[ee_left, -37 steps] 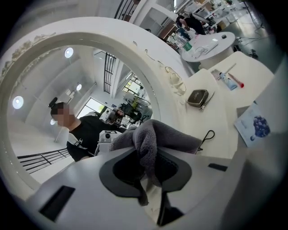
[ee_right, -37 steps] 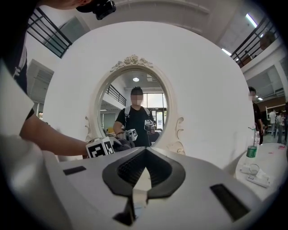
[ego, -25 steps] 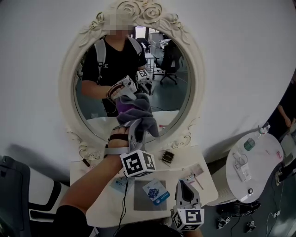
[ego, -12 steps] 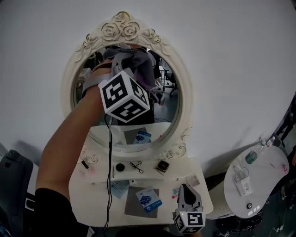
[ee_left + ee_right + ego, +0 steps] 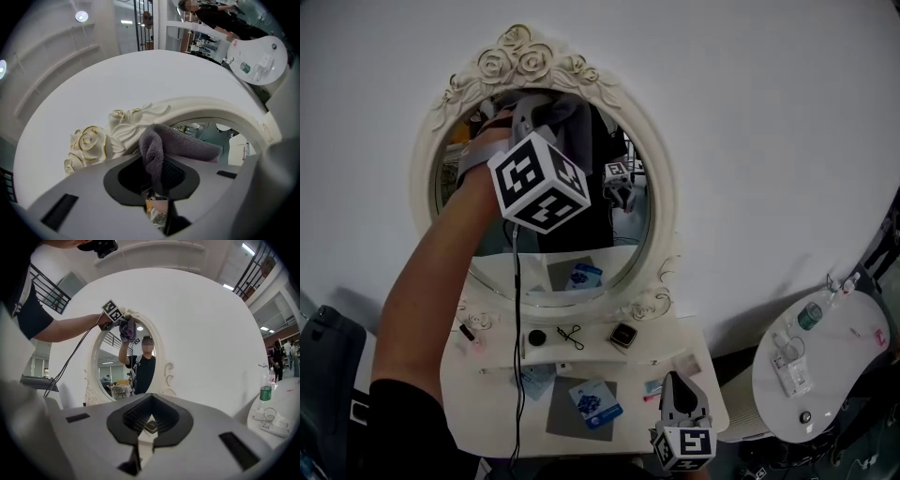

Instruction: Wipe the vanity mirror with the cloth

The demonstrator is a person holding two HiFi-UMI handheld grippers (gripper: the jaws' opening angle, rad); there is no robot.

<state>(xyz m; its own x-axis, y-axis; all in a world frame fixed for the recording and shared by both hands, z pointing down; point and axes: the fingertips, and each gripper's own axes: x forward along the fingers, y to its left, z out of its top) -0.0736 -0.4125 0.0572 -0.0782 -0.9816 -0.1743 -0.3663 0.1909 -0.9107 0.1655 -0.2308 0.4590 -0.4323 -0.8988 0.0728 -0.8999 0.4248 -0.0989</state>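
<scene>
The grey cloth (image 5: 572,117) is pressed against the upper glass of the vanity mirror (image 5: 663,202), just beneath the gilt-edged rose carving (image 5: 514,58) that crowns its oval cream frame. The mirror is mounted on a plain white wall (image 5: 769,141) above a white table (image 5: 689,361). A round side table (image 5: 848,352) is set well to the mirror's right. The plush cloth is clamped, bunched, between the jaws of the left hand-held gripper (image 5: 532,112). The right hand-held gripper (image 5: 680,398) is held low beneath the mirror, its jaws closed on nothing.
</scene>
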